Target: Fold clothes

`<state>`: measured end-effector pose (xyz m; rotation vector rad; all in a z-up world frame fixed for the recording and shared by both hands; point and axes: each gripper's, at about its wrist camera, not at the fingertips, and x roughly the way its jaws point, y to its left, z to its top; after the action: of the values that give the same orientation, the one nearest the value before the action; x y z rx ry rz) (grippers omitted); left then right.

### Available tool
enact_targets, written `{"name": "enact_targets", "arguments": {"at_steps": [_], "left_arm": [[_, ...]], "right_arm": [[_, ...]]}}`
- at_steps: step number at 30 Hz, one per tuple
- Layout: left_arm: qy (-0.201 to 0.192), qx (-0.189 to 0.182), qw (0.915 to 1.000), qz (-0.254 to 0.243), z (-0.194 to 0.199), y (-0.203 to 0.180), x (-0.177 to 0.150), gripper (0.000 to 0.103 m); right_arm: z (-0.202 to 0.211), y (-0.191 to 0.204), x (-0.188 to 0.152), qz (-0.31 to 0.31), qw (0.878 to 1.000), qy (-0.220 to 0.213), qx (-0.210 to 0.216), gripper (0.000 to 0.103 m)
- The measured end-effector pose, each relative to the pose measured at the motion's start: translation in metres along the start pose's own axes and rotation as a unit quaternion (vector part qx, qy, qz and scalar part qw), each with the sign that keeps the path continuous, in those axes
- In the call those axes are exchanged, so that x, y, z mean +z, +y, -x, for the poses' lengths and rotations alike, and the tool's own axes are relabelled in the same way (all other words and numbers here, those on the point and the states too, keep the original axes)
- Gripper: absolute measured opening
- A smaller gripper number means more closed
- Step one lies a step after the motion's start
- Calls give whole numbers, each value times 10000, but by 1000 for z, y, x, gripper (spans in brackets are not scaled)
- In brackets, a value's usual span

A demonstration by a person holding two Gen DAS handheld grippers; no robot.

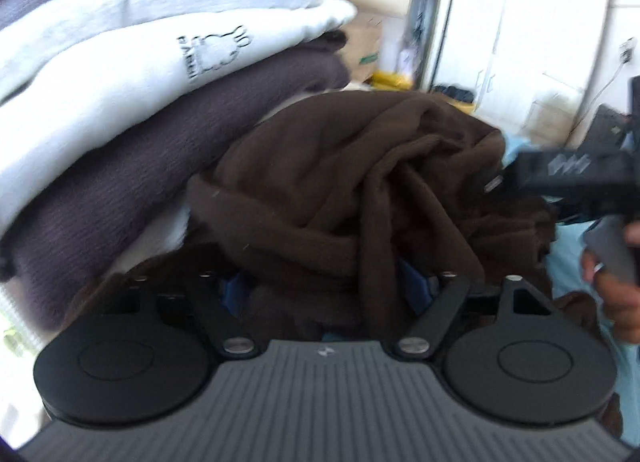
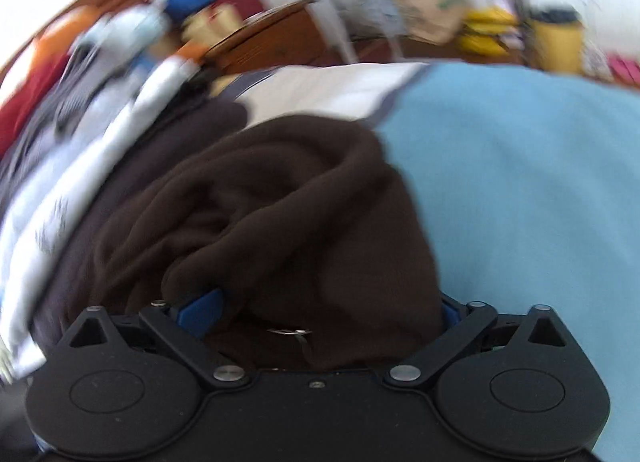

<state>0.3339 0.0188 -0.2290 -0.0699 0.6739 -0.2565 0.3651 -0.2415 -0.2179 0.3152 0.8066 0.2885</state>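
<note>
A crumpled dark brown garment (image 1: 360, 174) lies heaped on a light blue sheet (image 2: 520, 202). My left gripper (image 1: 326, 282) is sunk into its near edge. Folds of brown cloth fill the gap between the blue fingers (image 1: 236, 290) and cover most of them. My right gripper (image 2: 324, 310) is dug into the same brown garment (image 2: 280, 214) from the other side. Cloth is bunched tight between its blue fingers (image 2: 200, 310) and hides their tips. In the left wrist view the right gripper (image 1: 568, 178) reaches in from the right, held by a hand (image 1: 616, 286).
A tall stack of folded clothes (image 1: 120, 102) stands close on the left, white and grey pieces over a dark grey knit (image 1: 160, 166). Beyond the bed are a white door (image 1: 500, 22), boxes and yellow items (image 2: 556, 38). A wooden dresser (image 2: 272, 42) is at the back.
</note>
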Motion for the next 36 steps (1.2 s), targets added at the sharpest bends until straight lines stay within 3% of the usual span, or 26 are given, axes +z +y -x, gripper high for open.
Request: {"name": "enact_targets", "arguments": {"at_steps": [1, 2, 3, 4, 8, 11, 18, 21, 25, 28, 31, 36], "left_arm": [[-44, -41, 10000, 7, -2, 0, 0, 73], [-45, -141, 9999, 49, -1, 0, 0, 58], [-12, -286, 9995, 116, 2, 0, 1, 34], [21, -431, 9989, 182, 4, 0, 1, 25], [-129, -505, 9986, 22, 27, -12, 5, 22], [-283, -774, 9966, 18, 54, -28, 8, 21], [-667, -1238, 9868, -803, 136, -92, -14, 21], [-951, -1239, 9798, -1248, 171, -119, -21, 20], [-1270, -1572, 9740, -1024, 214, -143, -24, 20], [-1595, -1292, 9740, -957, 243, -163, -34, 19], [-1898, -1056, 9716, -935, 279, -176, -36, 19], [-2211, -1354, 9645, -502, 339, -182, -10, 19]], "right_arm": [[-2, 8, -3, 110, 9999, -8, -49, 57], [1, 13, -5, 113, 9999, -65, -85, 49], [7, 17, -8, 116, 9998, -169, -66, 33], [17, 22, -10, 176, 9995, -267, -46, 29], [74, 46, -28, 644, 9962, -574, -72, 26], [122, 58, -48, 920, 9925, -771, -222, 26], [238, 62, -80, 1280, 9793, -1182, -1033, 25], [289, 63, -83, 1398, 9720, -1412, -1251, 25], [355, 53, -96, 1200, 9626, -2029, -1334, 25], [392, 37, -111, 874, 9568, -2399, -1388, 25], [430, 21, -121, 575, 9571, -2417, -1488, 25], [501, 20, -121, 865, 9464, -2807, -1346, 24]]}}
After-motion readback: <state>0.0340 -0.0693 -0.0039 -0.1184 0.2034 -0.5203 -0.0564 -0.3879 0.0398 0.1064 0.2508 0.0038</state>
